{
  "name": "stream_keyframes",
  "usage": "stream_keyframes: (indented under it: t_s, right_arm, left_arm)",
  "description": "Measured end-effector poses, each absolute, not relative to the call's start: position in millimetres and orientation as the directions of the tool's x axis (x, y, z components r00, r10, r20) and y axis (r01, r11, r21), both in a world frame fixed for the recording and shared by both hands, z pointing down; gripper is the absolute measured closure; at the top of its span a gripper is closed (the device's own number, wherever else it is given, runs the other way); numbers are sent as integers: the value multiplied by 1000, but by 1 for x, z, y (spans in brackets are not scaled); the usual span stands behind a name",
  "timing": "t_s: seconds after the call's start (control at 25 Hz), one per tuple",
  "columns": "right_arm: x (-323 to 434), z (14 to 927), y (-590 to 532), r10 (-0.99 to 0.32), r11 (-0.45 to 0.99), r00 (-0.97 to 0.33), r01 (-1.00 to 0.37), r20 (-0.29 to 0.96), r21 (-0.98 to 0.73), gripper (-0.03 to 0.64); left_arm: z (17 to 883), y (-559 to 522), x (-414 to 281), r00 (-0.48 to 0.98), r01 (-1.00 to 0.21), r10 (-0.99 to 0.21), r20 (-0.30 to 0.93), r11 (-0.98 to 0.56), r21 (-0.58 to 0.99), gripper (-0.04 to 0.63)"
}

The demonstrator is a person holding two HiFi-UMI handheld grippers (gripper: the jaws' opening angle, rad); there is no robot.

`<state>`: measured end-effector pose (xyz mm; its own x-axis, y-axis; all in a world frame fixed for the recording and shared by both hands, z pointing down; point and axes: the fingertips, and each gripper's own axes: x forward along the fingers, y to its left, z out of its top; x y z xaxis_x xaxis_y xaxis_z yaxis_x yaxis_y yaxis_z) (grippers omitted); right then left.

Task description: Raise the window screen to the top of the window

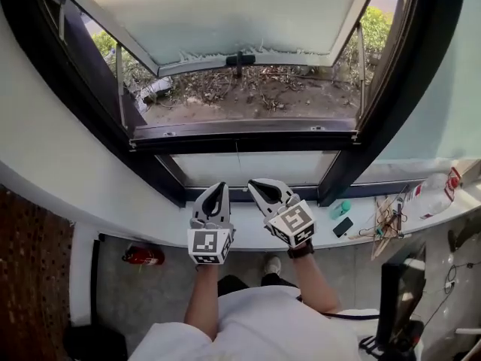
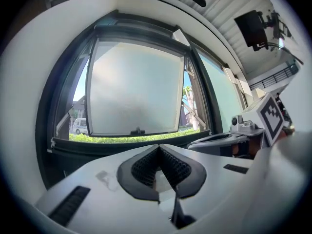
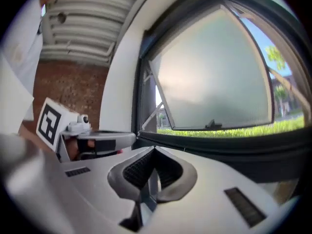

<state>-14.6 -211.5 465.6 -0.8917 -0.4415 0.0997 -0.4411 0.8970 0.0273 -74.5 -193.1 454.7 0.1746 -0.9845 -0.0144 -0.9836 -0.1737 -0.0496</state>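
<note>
Head view: both grippers are held side by side just over the white sill point(image 1: 248, 232), pointing toward the window. The left gripper point(image 1: 218, 189) has its jaws pressed together on nothing. The right gripper point(image 1: 258, 186), just beside it, is likewise closed and empty. Ahead, the frosted sash point(image 1: 225, 13) is tilted outward, with its black handle point(image 1: 240, 59) at the lower edge. The window screen point(image 1: 240, 130) shows only as a grey rail low across the opening (its mesh I cannot make out). A thin cord point(image 1: 237, 160) hangs over the lower pane point(image 1: 285, 168). Neither gripper touches the screen.

Left gripper view: the ribbed pads point(image 2: 144, 167) meet at the tip with nothing between them. The sash and a strip of grass point(image 2: 126, 138) lie beyond.

Right gripper view: its pads point(image 3: 136, 172) are also closed together and empty, and the dark frame stands ahead, apart from them.
</note>
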Motion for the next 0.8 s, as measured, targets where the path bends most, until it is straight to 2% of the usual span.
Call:
stream_keyframes:
  t_s: [0.08, 0.36, 0.56, 0.8]
  right_arm:
    - [-16, 475, -229, -455, 883, -887, -460, 73, -88, 618]
    - [-13, 488, -284, -607, 787, -789, -613, 97, -65, 618]
    - [-17, 498, -304, -659, 740, -742, -669, 125, -70, 617]
    - [-30, 525, -309, -692, 697, -696, -713, 190, -74, 618]
  left_arm:
    - [463, -207, -82, 181, -983, -983, -12, -181, -20, 598]
    - [469, -263, -105, 232, -967, -973, 8, -232, -101, 598]
    - [472, -284, -104, 311, -900, -949, 57, -313, -304, 598]
    - [485, -301, -118, 312, -794, -942, 125, -330, -510, 598]
